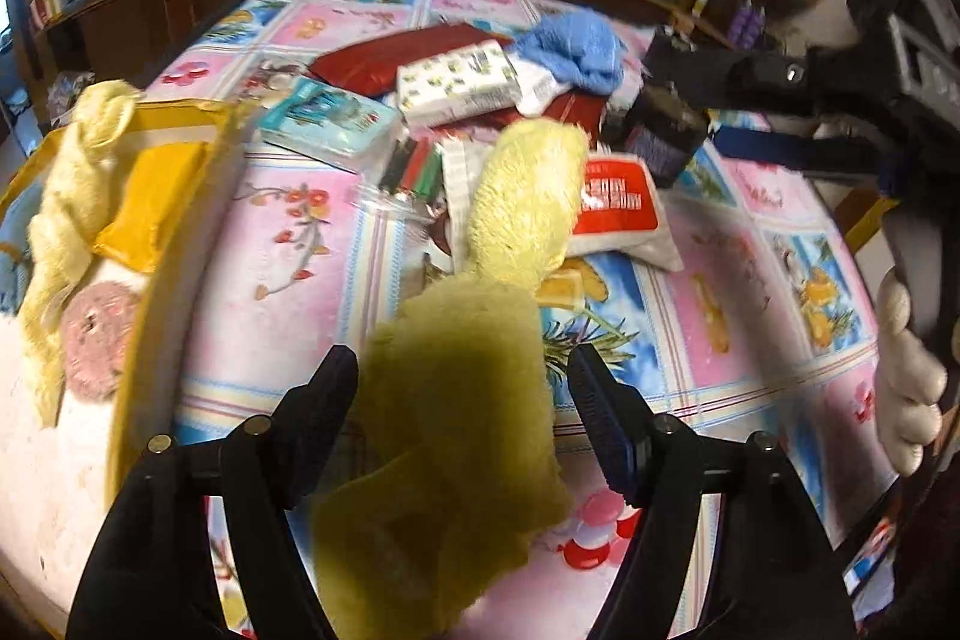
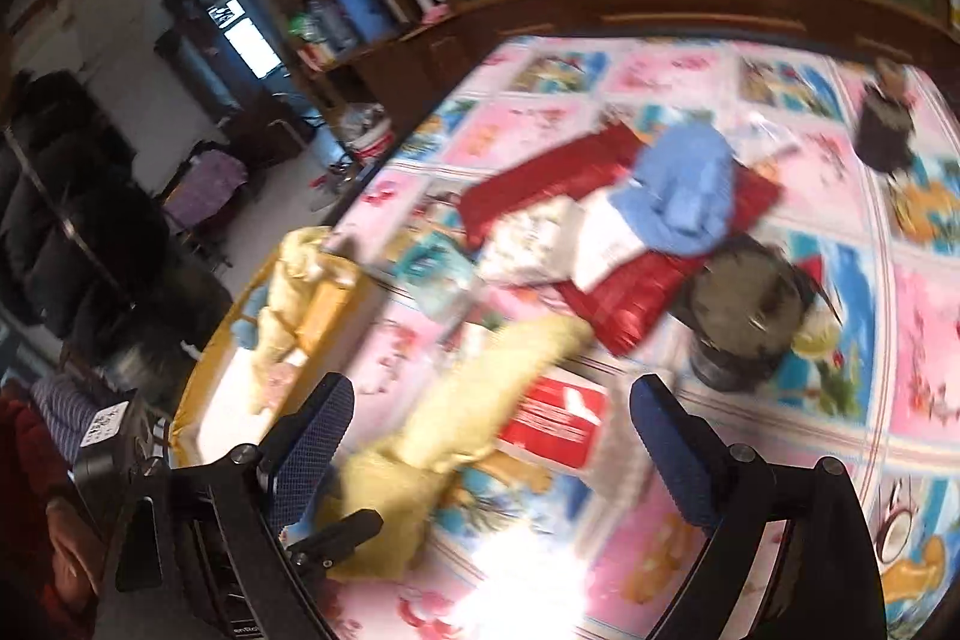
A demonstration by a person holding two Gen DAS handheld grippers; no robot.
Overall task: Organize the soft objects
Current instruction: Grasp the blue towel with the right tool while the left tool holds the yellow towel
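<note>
I have the left tool (image 1: pixel 462 418) over the quilted bed (image 1: pixel 750 280), its jaws spread wide with the near end of a yellow fuzzy cloth (image 1: pixel 456 436) lying between them; nothing is pinched, as there is a clear gap on each side. The cloth runs away from me, its far end draped up over a red-and-white packet (image 1: pixel 624 214). To my left sits the yellow basket (image 1: pixel 135 340), already holding another pale yellow cloth (image 1: pixel 66 214) and a pink round item.

The right tool (image 2: pixel 489 430) is also released, jaws apart, hovering above the same cloth (image 2: pixel 480 400); its view is blurred, so I judge it is not placed for a grasp. Further back lies the pile: a blue cloth (image 1: pixel 576 46), a red bag (image 1: pixel 396 64), a patterned tissue pack (image 1: pixel 456 82) and a teal pack (image 1: pixel 330 121).

The step in hand, as I read it, is picking this yellow cloth for the basket. To do it well I would lower the left tool until the pads straddle a thick fold, close fully on a bunched part and not a thin edge, then lift high enough for the trailing end to clear the packet before swinging left. The risk is dragging the packet or pens along.
</note>
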